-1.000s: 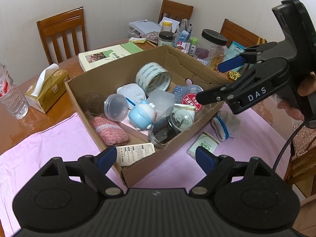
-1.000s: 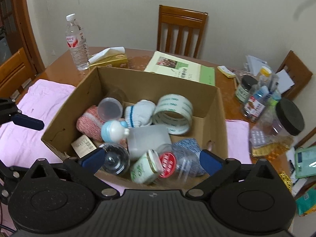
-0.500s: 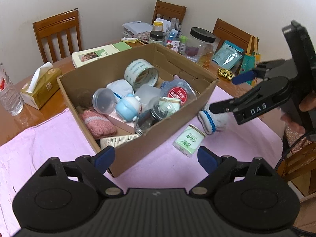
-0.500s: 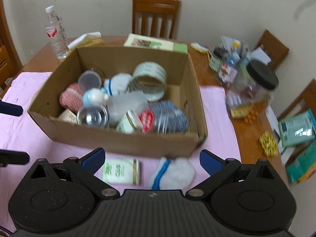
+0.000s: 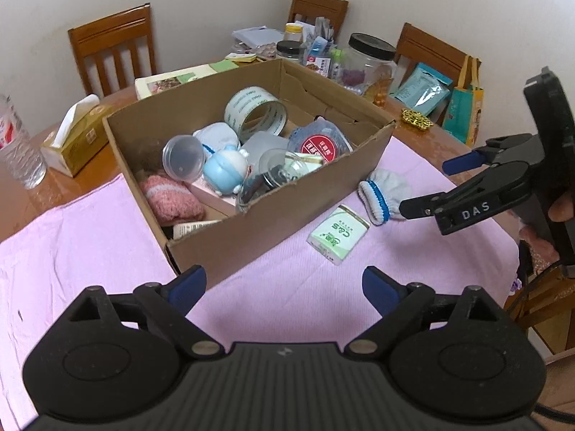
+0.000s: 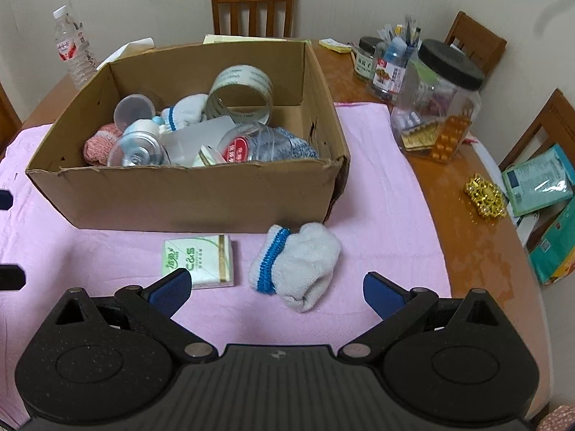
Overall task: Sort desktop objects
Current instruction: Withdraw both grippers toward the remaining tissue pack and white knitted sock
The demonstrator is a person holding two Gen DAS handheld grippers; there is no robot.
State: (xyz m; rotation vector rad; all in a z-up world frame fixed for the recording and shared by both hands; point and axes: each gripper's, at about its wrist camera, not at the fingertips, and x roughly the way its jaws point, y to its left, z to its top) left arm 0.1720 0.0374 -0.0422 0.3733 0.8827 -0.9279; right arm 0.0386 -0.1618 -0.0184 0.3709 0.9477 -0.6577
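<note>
One cardboard box (image 6: pixel 187 194) sits on the pink cloth (image 6: pixel 377 215), crammed with a tape roll (image 6: pixel 240 93), clear jars, a pink sock (image 5: pixel 172 201) and a blue figurine (image 5: pixel 224 174). At 6 o'clock of the box lie a white sock (image 6: pixel 298 265) and a green tissue pack (image 6: pixel 199 260), side by side. Both the left gripper (image 5: pixel 284 287) and the right gripper (image 6: pixel 275 291) are spread wide, empty. At 3 o'clock stands a black-lidded jar (image 6: pixel 438 104).

The right tongs (image 6: pixel 275 289) gape empty over the pink cloth (image 6: pixel 377 197). A sock (image 6: pixel 298 265) and tissue pack (image 6: pixel 199 258) lie just before the box (image 6: pixel 179 194).
</note>
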